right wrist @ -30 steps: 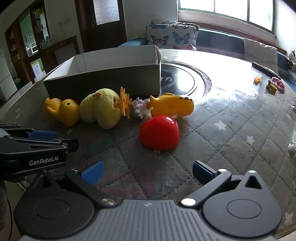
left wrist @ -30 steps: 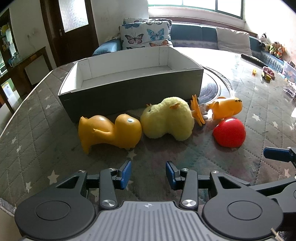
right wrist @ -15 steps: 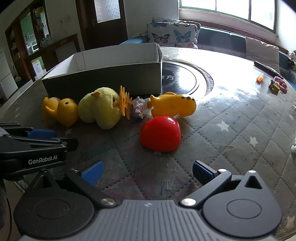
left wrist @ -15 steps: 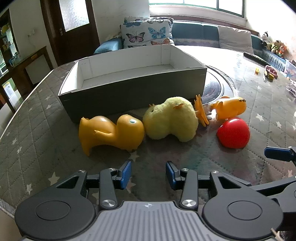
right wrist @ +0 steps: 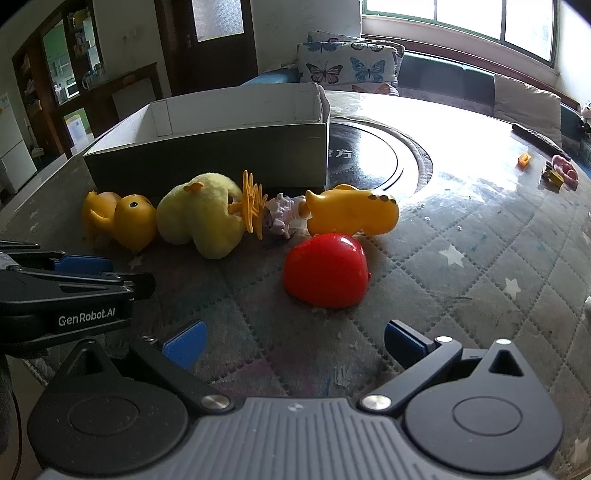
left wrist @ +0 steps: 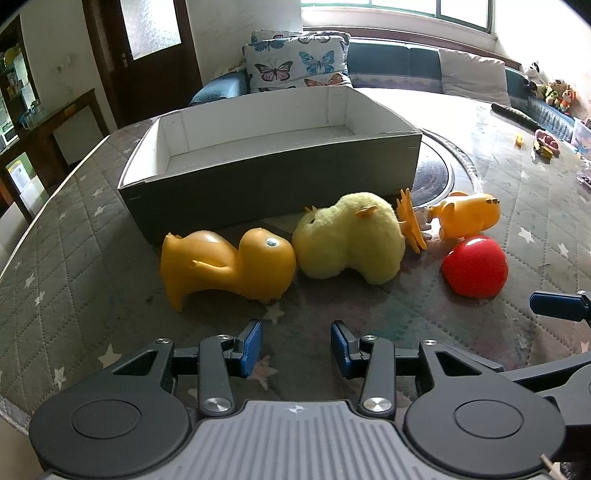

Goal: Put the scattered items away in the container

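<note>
Because the toys are crowded before the empty box [left wrist: 280, 184], the plush chick [left wrist: 351, 236] could be dragged along if the rubber duck [left wrist: 225, 269] is clipped; both tools, left tool [left wrist: 295, 345] and right tool [right wrist: 295, 341], are held apart, empty.

A round table [left wrist: 66, 258] covered in a quilted, star-patterned cloth. Behind it, a blue sofa [left wrist: 391, 66] with butterfly-print cushions [left wrist: 295, 62] under a window [right wrist: 480, 18]. A dark wooden door [left wrist: 147, 55] stands at the left. Small toys [right wrist: 557, 173] lie at the table's far right edge.
</note>
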Demonstrator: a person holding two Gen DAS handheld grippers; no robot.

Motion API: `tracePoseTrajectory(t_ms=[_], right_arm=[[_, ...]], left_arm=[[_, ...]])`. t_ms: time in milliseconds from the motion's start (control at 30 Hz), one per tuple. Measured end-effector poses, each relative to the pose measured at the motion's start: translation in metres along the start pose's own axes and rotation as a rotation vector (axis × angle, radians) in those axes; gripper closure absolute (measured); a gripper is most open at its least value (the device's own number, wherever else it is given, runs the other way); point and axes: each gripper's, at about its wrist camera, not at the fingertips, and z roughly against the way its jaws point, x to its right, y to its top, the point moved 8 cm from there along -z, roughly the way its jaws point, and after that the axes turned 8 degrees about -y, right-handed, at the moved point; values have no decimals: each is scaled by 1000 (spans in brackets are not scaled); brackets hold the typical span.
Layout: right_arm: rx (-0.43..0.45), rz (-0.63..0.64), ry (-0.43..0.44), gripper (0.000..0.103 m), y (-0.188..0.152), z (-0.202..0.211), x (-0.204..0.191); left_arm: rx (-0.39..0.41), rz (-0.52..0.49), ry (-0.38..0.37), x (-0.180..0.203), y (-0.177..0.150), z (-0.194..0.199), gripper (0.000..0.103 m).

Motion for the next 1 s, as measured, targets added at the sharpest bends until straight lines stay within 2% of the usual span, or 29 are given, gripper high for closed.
tracePoseTrajectory(t_ms=[1000], right_arm=[[-3,13,17,0,9,-6,-7]], left_arm=[[-12,32,30,-15,6,-5,60]])
